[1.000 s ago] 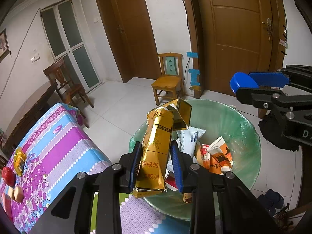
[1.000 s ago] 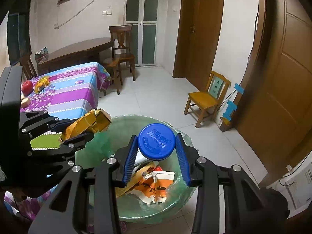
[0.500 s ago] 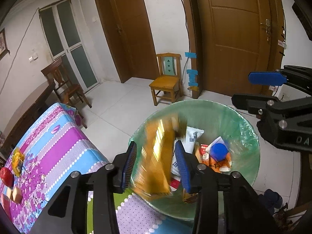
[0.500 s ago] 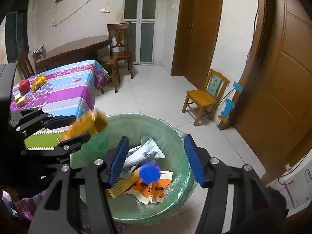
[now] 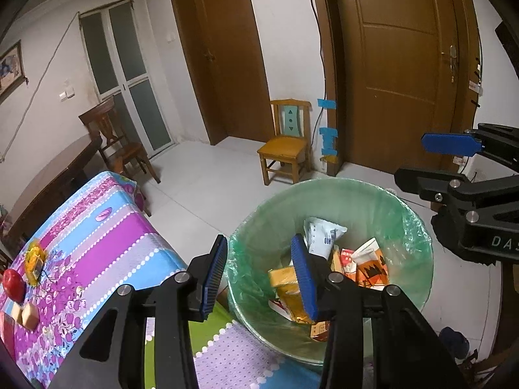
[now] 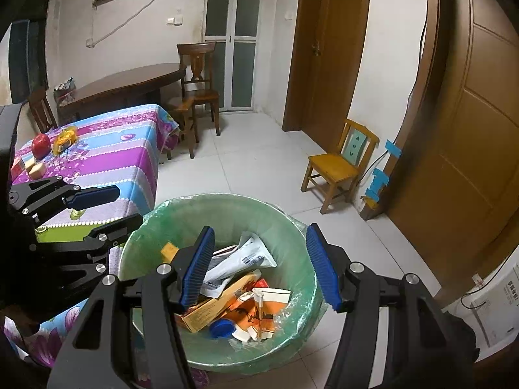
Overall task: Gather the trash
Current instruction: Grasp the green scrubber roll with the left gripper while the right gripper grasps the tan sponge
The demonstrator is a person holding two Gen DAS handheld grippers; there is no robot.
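Both grippers are hovering over a green-lined trash bin (image 6: 301, 227) beside a table draped in a purple-and-blue cloth (image 5: 107, 227). The left gripper (image 5: 259, 275) and the right gripper (image 6: 259, 265) are gaping wide, each gripping nothing. Inside the bin, a gold carton (image 5: 285, 287), a blue bottle cap (image 6: 221, 328), a white wrapper (image 6: 240, 259) and orange cartons (image 6: 253, 317) are lying jumbled together. The packaging is looking light and crushable, the wrapper slick, so any piece would likely be best pinched across a flat face or folded edge. On the table, a red apple (image 6: 41, 145) and small blocks (image 6: 34, 167) are sitting well apart from the bin.
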